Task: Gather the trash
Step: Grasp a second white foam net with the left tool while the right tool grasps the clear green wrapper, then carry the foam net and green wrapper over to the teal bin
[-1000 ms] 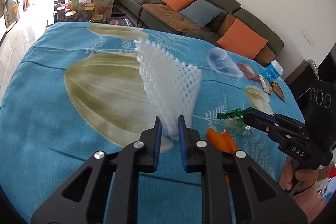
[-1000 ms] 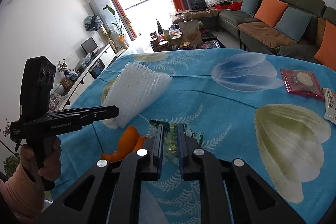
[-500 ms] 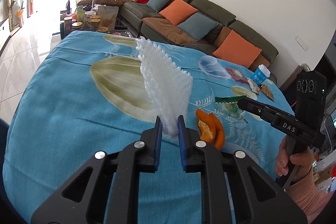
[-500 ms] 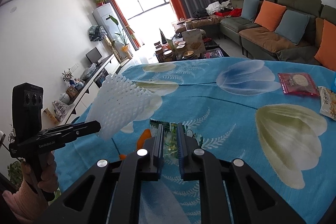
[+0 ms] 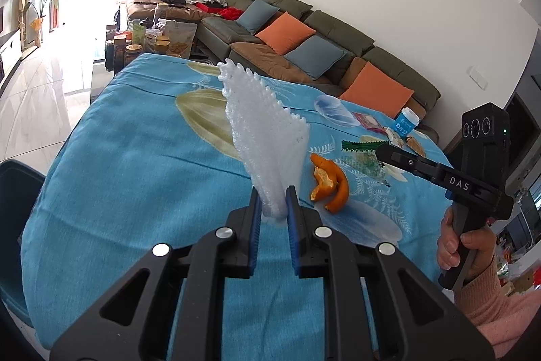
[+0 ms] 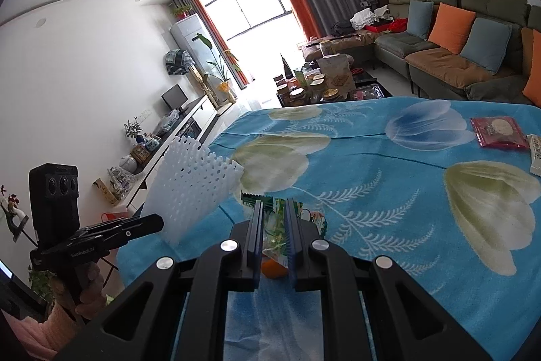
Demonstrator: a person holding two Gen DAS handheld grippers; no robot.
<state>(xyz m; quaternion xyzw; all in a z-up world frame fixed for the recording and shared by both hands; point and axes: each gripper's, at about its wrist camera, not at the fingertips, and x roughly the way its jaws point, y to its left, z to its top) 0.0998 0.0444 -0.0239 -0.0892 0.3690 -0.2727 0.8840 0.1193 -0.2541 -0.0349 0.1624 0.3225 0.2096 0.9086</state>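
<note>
left gripper (image 5: 273, 202) clamped on white foam fruit net (image 5: 267, 141), lifted off blue floral desk (image 5: 135, 158) | right gripper (image 6: 274, 215) pinching clear green-edged plastic wrapper (image 6: 270, 212) | orange peel (image 5: 329, 188) on desk

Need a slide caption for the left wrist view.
Left gripper clamps white foam fruit netting above the blue floral tablecloth; orange peel lies beside it.
</note>
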